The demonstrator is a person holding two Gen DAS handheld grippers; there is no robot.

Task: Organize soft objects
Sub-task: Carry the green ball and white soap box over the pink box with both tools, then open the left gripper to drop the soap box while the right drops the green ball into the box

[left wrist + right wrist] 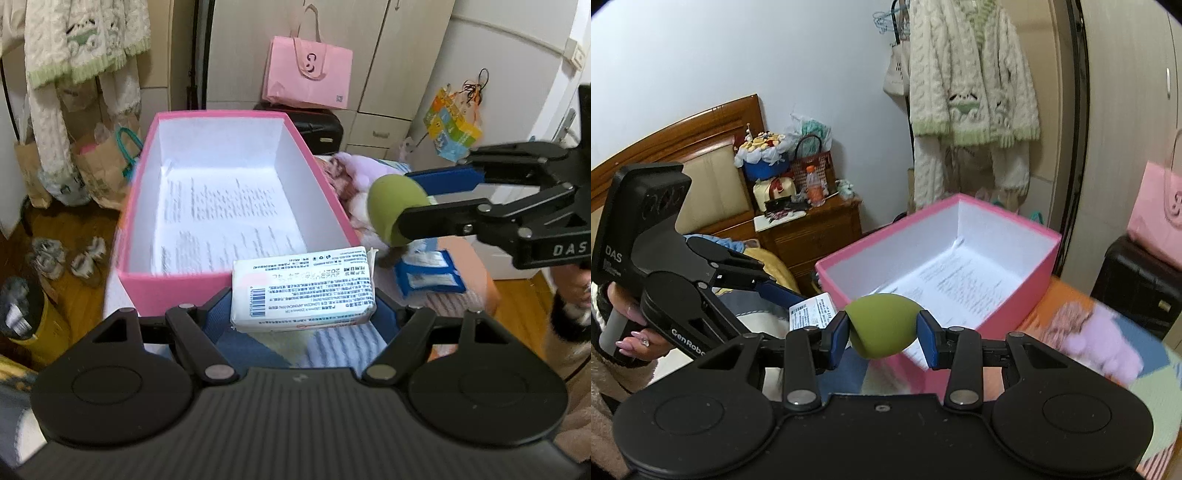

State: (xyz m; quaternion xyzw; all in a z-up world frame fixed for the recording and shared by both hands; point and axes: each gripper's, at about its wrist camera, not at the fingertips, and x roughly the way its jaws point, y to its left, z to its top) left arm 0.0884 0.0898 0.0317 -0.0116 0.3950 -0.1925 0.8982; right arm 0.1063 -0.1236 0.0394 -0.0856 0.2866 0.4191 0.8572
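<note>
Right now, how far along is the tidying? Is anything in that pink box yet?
Nothing soft is in the pink box yet; only printed paper lies inside. In hand: the left claw holds a tissue pack, and the right claw squeezes a green sponge, both near the box. Left: a blue-white pack and a plush toy beside the box.

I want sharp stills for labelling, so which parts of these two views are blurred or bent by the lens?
Left wrist view: the printed sheet in the pink box is smeared, the green sponge soft-edged, yet the tissue pack's print reads crisply; the cabinet edges bow. Right wrist view: the purple plush at right is streaked, the sponge between the right tongs sharp; the headboard curves.
</note>
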